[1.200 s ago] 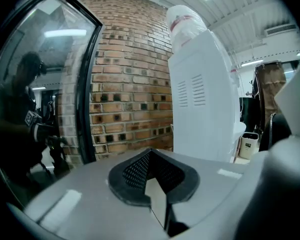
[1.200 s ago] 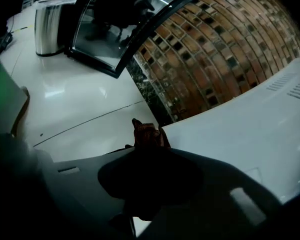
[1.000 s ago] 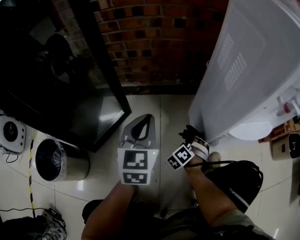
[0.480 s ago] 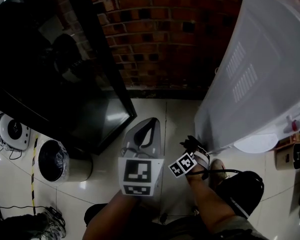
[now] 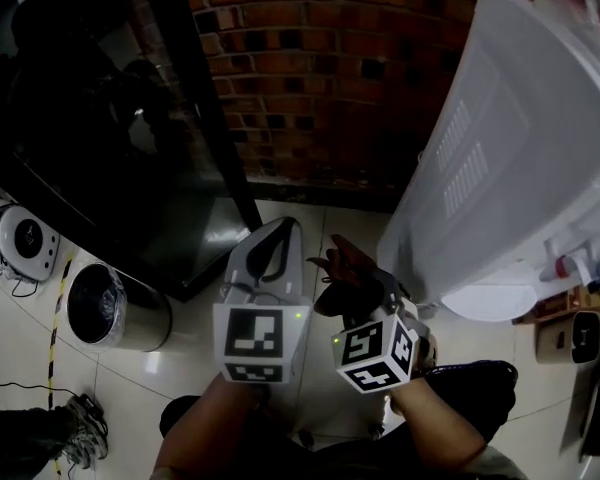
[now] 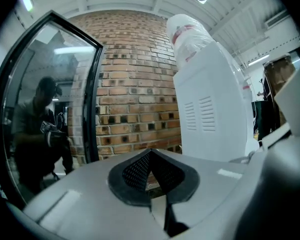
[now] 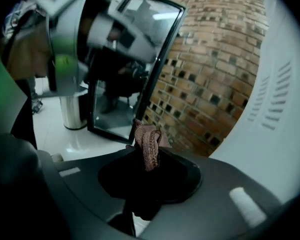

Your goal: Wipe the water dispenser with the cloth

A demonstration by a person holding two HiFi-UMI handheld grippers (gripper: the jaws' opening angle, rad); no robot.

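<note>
Cloth [image 7: 147, 143] pinched in the right gripper [image 7: 146, 165]
It pokes out past the clamped jaws, near the water dispenser [image 5: 510, 168]; left gripper [image 6: 149, 156] closed, empty.

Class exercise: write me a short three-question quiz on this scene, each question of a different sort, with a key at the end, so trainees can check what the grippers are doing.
1. True or false: the right gripper is clamped on a brown cloth.
2. Pick one: the wall beside the white water dispenser is made of A) brick, B) wood, C) glass.
3. Fill the gap: the left gripper has its jaws ______, with nothing between them.

Key: 1 true; 2 A; 3 together.
</note>
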